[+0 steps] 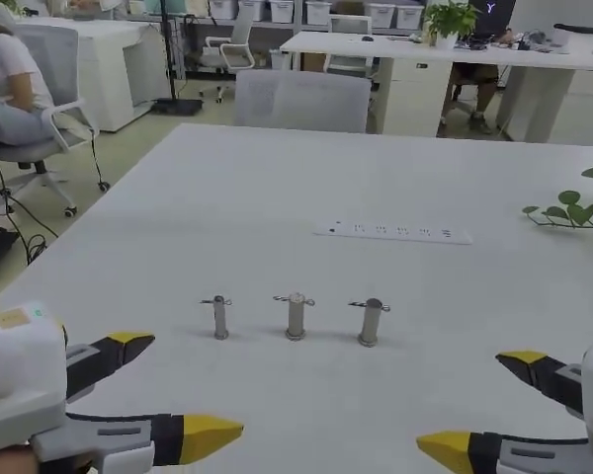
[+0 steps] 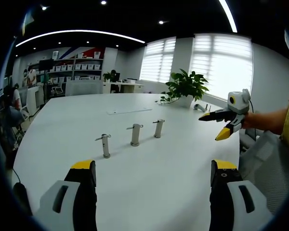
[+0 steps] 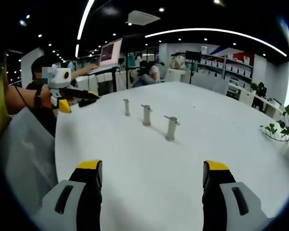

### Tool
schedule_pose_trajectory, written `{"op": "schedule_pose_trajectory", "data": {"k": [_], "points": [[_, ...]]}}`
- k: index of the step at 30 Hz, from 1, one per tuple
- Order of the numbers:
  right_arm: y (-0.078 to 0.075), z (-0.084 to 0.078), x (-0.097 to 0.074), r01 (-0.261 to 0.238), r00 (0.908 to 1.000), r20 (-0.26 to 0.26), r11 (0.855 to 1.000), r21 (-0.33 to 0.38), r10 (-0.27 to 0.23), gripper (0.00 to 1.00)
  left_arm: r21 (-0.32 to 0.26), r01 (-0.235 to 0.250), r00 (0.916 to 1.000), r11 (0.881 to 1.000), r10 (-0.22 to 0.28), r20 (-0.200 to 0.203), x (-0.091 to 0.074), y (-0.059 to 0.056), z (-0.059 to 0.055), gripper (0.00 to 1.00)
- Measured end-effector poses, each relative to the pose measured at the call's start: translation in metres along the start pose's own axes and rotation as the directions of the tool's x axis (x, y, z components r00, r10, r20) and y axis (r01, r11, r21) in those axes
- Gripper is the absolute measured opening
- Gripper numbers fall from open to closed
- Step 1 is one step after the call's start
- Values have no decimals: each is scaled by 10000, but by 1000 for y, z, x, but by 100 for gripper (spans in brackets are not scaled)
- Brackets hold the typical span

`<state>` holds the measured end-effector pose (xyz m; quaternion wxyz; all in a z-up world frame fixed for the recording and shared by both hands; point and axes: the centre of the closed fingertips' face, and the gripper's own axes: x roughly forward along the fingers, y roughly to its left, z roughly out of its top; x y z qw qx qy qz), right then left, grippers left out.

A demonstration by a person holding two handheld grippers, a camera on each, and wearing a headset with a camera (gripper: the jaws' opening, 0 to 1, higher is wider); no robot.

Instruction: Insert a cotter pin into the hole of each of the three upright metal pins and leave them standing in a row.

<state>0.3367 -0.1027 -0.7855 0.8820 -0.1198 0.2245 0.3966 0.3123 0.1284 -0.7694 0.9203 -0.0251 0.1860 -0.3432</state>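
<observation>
Three upright metal pins stand in a row on the white table (image 1: 277,197): left pin (image 1: 220,317), middle pin (image 1: 296,315), right pin (image 1: 370,321). Each has a thin cotter pin through its top, sticking out sideways. The same row shows in the left gripper view (image 2: 134,134) and the right gripper view (image 3: 146,115). My left gripper (image 1: 173,387) is open at the near left edge, well short of the pins. My right gripper (image 1: 489,405) is open at the near right, with nothing between its fingers. Both grippers hold nothing.
A white power strip (image 1: 392,232) lies beyond the pins. A plant sprig (image 1: 571,208) reaches in from the right edge. A grey chair (image 1: 301,100) stands at the far side, and a person sits at the left (image 1: 10,79).
</observation>
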Motion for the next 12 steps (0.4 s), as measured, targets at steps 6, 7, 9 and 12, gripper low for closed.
{"op": "schedule_pose_trajectory", "data": {"k": [6, 7, 9, 12], "points": [[-1, -1, -1, 18, 10000, -17, 10000, 5, -18, 87, 35, 89, 9999, 10000, -89, -54, 3, -2, 0, 100], [-1, -1, -1, 18, 10000, -24, 10000, 0, -18, 87, 32, 95, 9999, 10000, -94, -55, 3, -2, 0, 100], [-1, -1, -1, 33, 10000, 5, 10000, -3, -33, 87, 48, 127, 9999, 9999, -126, -93, 3, -3, -1, 100], [-3, -1, -2, 86, 10000, 30, 10000, 32, -86, 87, 53, 180, 9997, 9998, -179, -137, 4, -4, -2, 100]]}}
